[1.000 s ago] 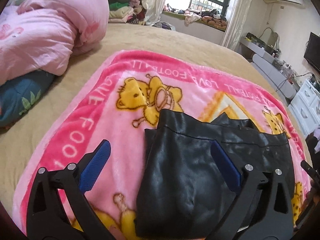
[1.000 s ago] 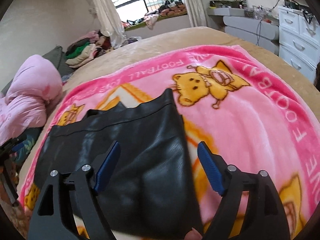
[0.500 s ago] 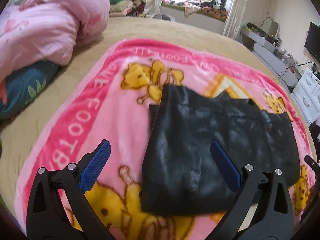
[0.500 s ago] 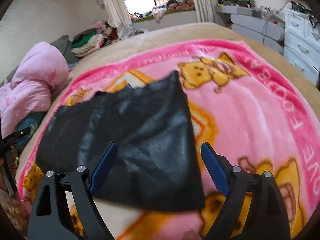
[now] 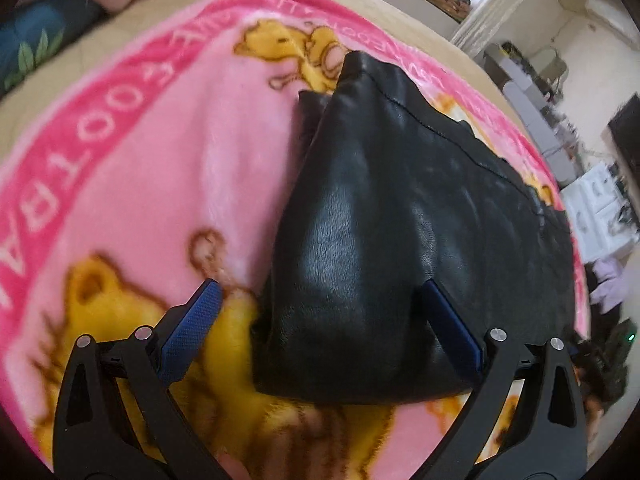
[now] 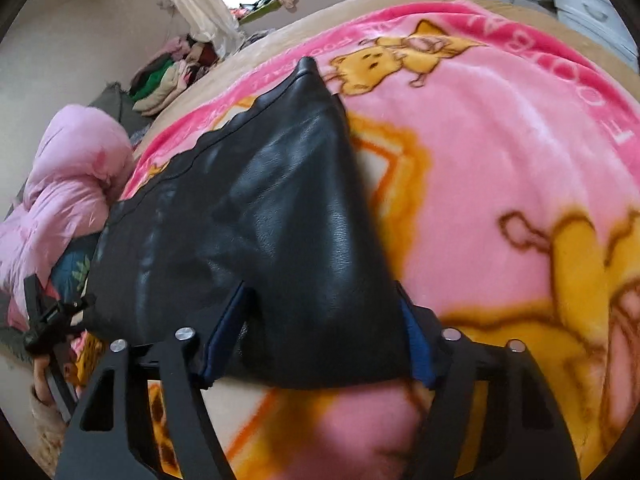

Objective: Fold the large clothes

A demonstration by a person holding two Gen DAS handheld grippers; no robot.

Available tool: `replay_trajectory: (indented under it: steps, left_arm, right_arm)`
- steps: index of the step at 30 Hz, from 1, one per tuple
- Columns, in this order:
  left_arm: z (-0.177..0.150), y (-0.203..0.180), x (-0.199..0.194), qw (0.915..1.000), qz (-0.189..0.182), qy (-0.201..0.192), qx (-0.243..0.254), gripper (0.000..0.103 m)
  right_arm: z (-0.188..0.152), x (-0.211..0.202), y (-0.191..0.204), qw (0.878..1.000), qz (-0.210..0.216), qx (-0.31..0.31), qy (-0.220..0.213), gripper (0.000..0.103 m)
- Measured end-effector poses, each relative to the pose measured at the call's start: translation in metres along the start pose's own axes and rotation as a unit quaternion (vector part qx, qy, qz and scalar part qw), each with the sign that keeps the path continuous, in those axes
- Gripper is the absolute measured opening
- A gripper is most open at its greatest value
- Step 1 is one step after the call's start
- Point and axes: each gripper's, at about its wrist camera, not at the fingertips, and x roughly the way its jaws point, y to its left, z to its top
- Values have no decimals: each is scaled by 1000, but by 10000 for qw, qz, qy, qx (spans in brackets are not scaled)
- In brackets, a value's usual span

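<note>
The black leather garment (image 5: pixel 384 216) lies folded into a compact slab on the pink cartoon blanket (image 5: pixel 168 152) that covers the bed (image 6: pixel 304 28), with its near folded edge facing both cameras and its stitched far edge pointing toward the window side of the room. The left hand-held gripper (image 5: pixel 320 320) has its blue pads spread wide and sits low at the garment's near left corner: one pad rests over the blanket just beside the leather, the other lies against the top of the leather, and nothing is pinched between them. The right hand-held gripper (image 6: pixel 320 340) is also spread, straddling the near right corner so that the leather bulges up between its two pads; from this view they seem to flank the fabric rather than clamp it. My reading is that both tools are placing themselves on the near edge for a further fold away from the person. The main risk is the material itself: the glossy leather looks stiff and slick, so a shallow bite could slip off once lifted, or catch only the top layer and let the lower layers peel open. The plush blanket is another hazard, since a pad pressed low could nip its pile with the corner and drag the blanket up too. Uneven lifting by the two sides would skew the fold. The pink duvet (image 6: pixel 68 184) lies well apart and should not interfere.
</note>
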Motion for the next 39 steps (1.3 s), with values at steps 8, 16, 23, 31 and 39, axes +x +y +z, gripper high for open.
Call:
replay_trajectory:
  steps: [8, 16, 23, 31, 39]
  left_arm:
    - [-13, -26, -15, 9991, 188, -65, 370, 43]
    - [-34, -26, -25, 9990, -18, -5, 446, 42]
    - [-36, -20, -22, 9992, 55, -92, 393, 59]
    - [-36, -31, -76, 9910, 674, -895, 736, 69]
    - [-39, -70, -75, 9887, 417, -800, 1196, 50]
  right_arm:
    - [-3, -32, -7, 9992, 250, 138, -287, 14]
    - [-18, -50, -25, 9989, 207, 357, -230, 14]
    - [-20, -47, -32, 9978, -77, 638, -138, 40]
    - [-23, -89, 17, 9901, -1079, -256, -859, 71]
    - [-39, -66, 118, 9866, -414, -1447, -630, 49]
